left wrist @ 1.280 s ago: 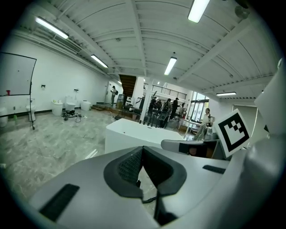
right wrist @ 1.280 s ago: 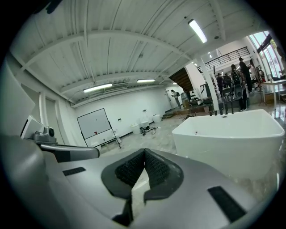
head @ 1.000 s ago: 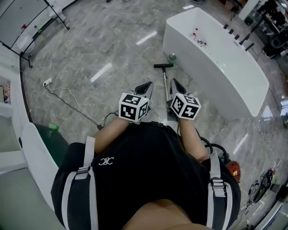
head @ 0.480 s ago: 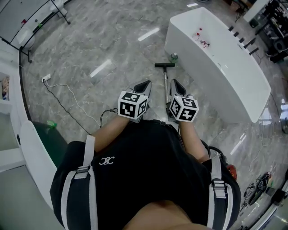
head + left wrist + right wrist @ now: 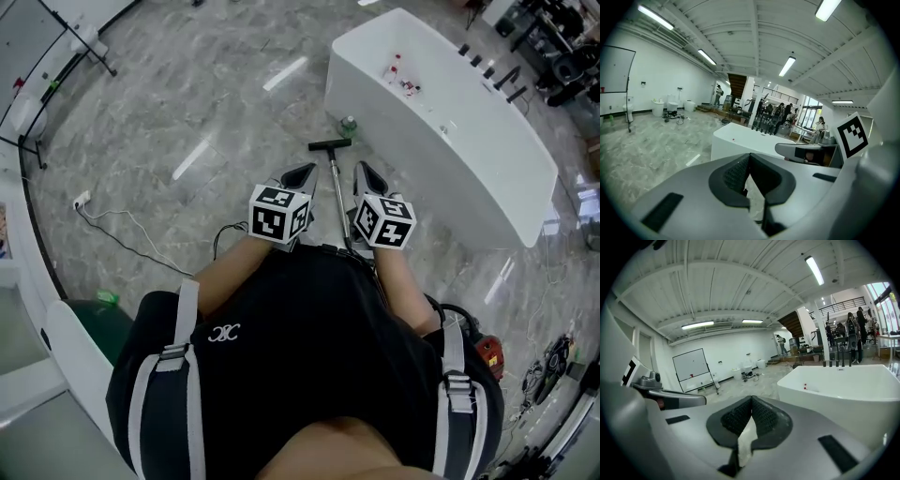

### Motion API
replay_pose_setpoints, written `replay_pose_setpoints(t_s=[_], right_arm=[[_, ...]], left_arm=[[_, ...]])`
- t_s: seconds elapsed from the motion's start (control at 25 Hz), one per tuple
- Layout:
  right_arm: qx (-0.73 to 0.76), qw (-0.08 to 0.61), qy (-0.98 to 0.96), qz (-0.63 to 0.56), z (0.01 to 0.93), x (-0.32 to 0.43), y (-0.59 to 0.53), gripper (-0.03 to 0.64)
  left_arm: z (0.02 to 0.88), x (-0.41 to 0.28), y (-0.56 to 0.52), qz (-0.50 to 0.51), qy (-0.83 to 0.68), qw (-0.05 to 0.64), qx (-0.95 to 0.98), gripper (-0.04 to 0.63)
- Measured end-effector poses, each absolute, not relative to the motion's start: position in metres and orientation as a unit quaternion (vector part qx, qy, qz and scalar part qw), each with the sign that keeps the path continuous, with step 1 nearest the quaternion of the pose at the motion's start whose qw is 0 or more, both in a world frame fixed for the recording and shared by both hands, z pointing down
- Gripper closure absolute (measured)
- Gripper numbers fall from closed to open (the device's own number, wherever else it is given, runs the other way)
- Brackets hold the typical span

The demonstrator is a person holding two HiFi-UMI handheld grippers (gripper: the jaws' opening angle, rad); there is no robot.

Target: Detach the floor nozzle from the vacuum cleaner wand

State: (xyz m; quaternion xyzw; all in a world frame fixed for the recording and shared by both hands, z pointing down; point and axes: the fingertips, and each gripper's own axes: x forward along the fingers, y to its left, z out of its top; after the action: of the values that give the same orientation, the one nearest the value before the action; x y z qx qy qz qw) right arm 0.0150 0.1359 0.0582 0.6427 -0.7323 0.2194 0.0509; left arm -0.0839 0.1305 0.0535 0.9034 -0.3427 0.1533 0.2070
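The vacuum's thin metal wand (image 5: 337, 192) lies on the marble floor and runs away from me between both grippers. Its black floor nozzle (image 5: 328, 144) sits crosswise at the far end, still joined to the wand. My left gripper (image 5: 300, 174) hovers left of the wand, shut and empty. My right gripper (image 5: 366, 175) hovers right of it, also shut and empty. Both tips stop short of the nozzle. In the left gripper view the jaws (image 5: 749, 164) meet with nothing between them; the right gripper view shows the same (image 5: 751, 411). Neither gripper view shows the wand.
A long white bathtub (image 5: 441, 122) stands right of the nozzle, with a green-capped bottle (image 5: 348, 123) at its foot. The red vacuum body (image 5: 485, 352) and hose lie behind me at right. A cable (image 5: 122, 230) trails over the floor at left.
I have stepped forward toward the tub. Both grippers moved ahead with me, still shut, and the nozzle and wand now lie closer between them.
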Motion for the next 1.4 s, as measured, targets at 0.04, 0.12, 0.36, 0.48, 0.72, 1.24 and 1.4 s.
replay_pose_setpoints(t_s=[0.04,0.12,0.36,0.48,0.72,1.24,1.4], right_arm=[[0.646,0.052,-0.729,0.221,0.060,0.015,0.125,0.607],[0.652,0.053,-0.723,0.224,0.064,0.013,0.099,0.607],[0.675,0.044,-0.695,0.243,0.061,0.004,0.015,0.607],[0.675,0.043,-0.692,0.252,0.056,-0.009,-0.029,0.607],[0.679,0.062,-0.681,0.269,0.073,-0.032,-0.089,0.607],[0.731,0.077,-0.583,0.346,0.141,0.062,-0.075,0.607],[0.734,0.122,-0.567,0.353,0.171,0.102,-0.075,0.607]], left_arm=[[0.055,-0.085,0.117,0.154,-0.340,0.208,0.904,0.588],[0.059,-0.088,0.087,0.157,-0.335,0.213,0.904,0.588],[0.048,-0.095,-0.006,0.166,-0.303,0.216,0.913,0.588],[0.042,-0.101,-0.050,0.169,-0.293,0.217,0.916,0.588],[0.053,-0.113,-0.125,0.181,-0.278,0.238,0.913,0.588],[0.094,-0.040,-0.185,0.254,-0.238,0.211,0.913,0.588],[0.118,-0.019,-0.198,0.277,-0.239,0.218,0.905,0.588]])
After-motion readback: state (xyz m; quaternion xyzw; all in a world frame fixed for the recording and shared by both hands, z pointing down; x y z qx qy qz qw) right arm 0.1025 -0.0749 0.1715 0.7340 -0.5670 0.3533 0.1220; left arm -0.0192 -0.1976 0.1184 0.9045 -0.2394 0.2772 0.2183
